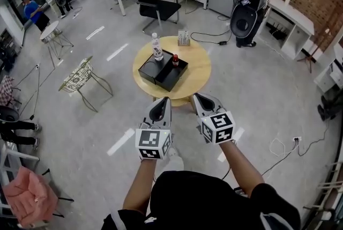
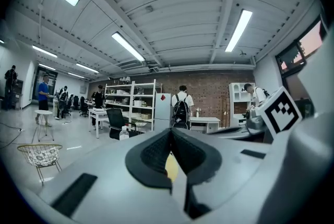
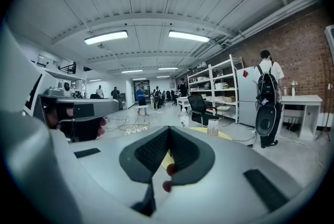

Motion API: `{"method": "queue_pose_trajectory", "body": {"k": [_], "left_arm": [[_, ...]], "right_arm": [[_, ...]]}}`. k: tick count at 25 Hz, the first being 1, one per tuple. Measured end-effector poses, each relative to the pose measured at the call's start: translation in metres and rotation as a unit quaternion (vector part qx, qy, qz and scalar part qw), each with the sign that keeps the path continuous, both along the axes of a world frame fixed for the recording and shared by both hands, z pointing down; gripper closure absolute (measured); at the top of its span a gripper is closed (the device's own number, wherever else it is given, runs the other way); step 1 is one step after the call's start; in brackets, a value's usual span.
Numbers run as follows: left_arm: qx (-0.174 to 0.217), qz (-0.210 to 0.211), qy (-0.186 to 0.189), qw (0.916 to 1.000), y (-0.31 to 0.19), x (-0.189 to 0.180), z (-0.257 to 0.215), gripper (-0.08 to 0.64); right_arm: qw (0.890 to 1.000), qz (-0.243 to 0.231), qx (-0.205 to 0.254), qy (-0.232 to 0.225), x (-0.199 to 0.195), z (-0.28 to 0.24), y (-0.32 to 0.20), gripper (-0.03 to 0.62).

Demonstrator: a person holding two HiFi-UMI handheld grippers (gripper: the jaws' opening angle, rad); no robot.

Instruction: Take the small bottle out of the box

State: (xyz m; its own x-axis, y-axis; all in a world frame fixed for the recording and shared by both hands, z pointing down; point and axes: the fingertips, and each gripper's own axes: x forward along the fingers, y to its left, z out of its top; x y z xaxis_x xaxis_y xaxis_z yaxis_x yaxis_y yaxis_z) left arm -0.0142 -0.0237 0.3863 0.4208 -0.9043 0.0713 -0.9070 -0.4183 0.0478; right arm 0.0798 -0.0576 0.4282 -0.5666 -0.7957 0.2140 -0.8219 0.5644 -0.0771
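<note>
So the biggest thing in play is the round yellow wooden table (image 1: 195, 76), and it sits straight ahead of both claws, well apart from them, with bare floor in between. On it is the open black rectangular box (image 1: 170, 76), dead ahead and roughly centred between where the two claws point. Just past the box's far left corner stands a taller clear plastic water bottle with a white label (image 1: 157, 47). That one isn't the target, it's simply the thing you'd hit first if you drifted left. The left claw (image 1: 165, 100) and the right claw (image 1: 196, 96) are side by side, both pointing more or less level at the table. Both are pressed together with nothing in them, and each claw's own view shows the dark pads meeting with only a sliver of yellow table behind. The small red-capped bottle (image 1: 175, 60) stands upright at the far side of the box, beyond both claws, a bit right of the left claw's line and a bit left of the right one's. Neither looks clearly nearer to me. The right gripper view shows a bit of red right under its closed jaws, though, so I'd guess the right claw is lined up better. With the bottle's long axis vertical, whichever claw goes has to spread first and come in from the near side.
</note>
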Motion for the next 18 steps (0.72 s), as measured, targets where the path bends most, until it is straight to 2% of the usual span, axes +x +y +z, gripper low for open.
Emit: {"method": "queue_pose_trajectory", "body": {"k": [18], "left_arm": [[-0.022, 0.023, 0.022, 0.9993, -0.134, -0.083, 0.005, 0.549]], "right_arm": [[0.999, 0.028, -0.021, 0.023, -0.074, 0.007, -0.128, 0.591]]}}
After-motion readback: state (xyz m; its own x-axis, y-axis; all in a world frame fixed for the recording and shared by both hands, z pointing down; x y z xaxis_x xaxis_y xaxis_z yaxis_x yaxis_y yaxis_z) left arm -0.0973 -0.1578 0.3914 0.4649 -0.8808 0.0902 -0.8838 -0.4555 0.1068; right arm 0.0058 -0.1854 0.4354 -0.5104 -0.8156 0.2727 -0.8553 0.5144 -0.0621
